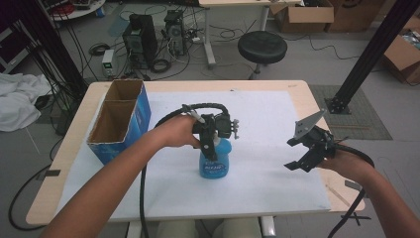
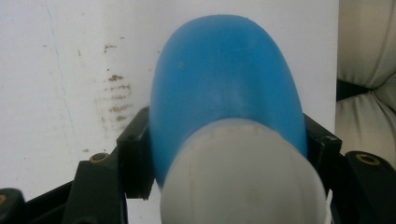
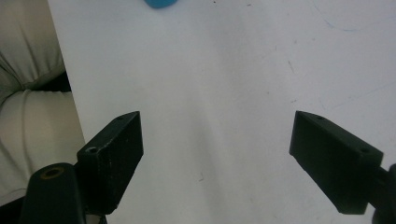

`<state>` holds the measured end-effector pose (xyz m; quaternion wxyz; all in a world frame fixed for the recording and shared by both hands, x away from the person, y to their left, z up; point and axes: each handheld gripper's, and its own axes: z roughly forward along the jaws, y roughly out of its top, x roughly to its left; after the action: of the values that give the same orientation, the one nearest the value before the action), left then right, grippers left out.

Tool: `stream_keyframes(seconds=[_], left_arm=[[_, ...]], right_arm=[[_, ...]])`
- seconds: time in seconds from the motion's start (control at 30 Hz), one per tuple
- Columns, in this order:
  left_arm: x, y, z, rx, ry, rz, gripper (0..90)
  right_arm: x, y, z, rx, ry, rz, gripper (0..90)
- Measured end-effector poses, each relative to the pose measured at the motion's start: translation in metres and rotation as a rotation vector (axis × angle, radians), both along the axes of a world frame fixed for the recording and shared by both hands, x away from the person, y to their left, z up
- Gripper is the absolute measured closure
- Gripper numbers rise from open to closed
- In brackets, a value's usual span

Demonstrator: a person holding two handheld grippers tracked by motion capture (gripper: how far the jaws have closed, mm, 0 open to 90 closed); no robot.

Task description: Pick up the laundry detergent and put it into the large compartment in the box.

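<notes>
Bottle: blue plastic bottle (image 1: 216,161) with a white cap (image 2: 243,175), standing upright near the middle of the white sheet (image 1: 267,183) that covers the surface (image 1: 64,163).
Left gripper: the left gripper (image 1: 210,144) comes down on the bottle from above; in the left gripper view its black fingers (image 2: 135,154) sit one on each side of the bottle just under the cap, closed against it.
Right gripper: the right gripper (image 1: 309,151) hangs above the right side of the sheet, well apart from the bottle, its fingers (image 3: 114,154) spread wide with nothing between them.
Box: an open blue cardboard box (image 1: 121,119) with two compartments stands at the left of the surface, both compartments looking empty from above.
Handling: probably light and fairly stiff, though thin plastic may give a little under a hard squeeze; how much liquid is inside I cannot tell, so the weight is a guess.
Slip: the smooth rounded shoulder looks slippery and could slide out of flat fingers.
Hold: the narrow part below the cap seems the best place, since the cap above acts as a stop.
Risk: a tall bottle held high may swing or tilt if lifted fast.
</notes>
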<state>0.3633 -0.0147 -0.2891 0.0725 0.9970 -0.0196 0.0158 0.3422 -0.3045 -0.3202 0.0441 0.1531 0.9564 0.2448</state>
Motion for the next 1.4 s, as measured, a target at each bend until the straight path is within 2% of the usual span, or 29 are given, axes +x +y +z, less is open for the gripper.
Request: stream_keyframes(seconds=[0.23, 0.37, 0.5, 0.73, 0.93, 1.1, 1.3, 1.4], left_arm=[[-0.001, 0.002, 0.001, -0.01, -0.003, 0.005, 37.3], [-0.002, 0.003, 0.004, -0.018, 0.004, 0.031, 37.4], [-0.002, 0.008, 0.017, -0.049, -0.002, 0.088, 37.5], [0.0, 0.015, 0.036, -0.051, -0.012, 0.241, 37.6], [0.0, 0.02, 0.049, -0.044, -0.046, 0.359, 37.6], [0.003, 0.03, 0.06, -0.052, -0.046, 0.469, 37.6], [0.005, 0.039, 0.071, -0.022, -0.053, 0.567, 37.7], [0.008, 0.044, 0.078, -0.01, -0.045, 0.64, 37.8]], right_arm=[[-0.001, -0.002, 0.0, 0.005, -0.001, -0.006, 17.2], [-0.002, -0.004, -0.001, 0.002, 0.006, -0.008, 17.2], [-0.002, -0.004, -0.002, 0.003, 0.007, -0.004, 17.2], [-0.002, -0.002, 0.001, 0.002, 0.004, 0.006, 17.4], [-0.004, 0.0, 0.005, 0.003, -0.004, 0.016, 17.3], [-0.004, 0.0, 0.007, -0.003, 0.001, 0.029, 17.4], [-0.005, 0.001, 0.011, -0.011, 0.001, 0.045, 17.5], [-0.006, 0.001, 0.013, -0.01, 0.002, 0.048, 17.5]])
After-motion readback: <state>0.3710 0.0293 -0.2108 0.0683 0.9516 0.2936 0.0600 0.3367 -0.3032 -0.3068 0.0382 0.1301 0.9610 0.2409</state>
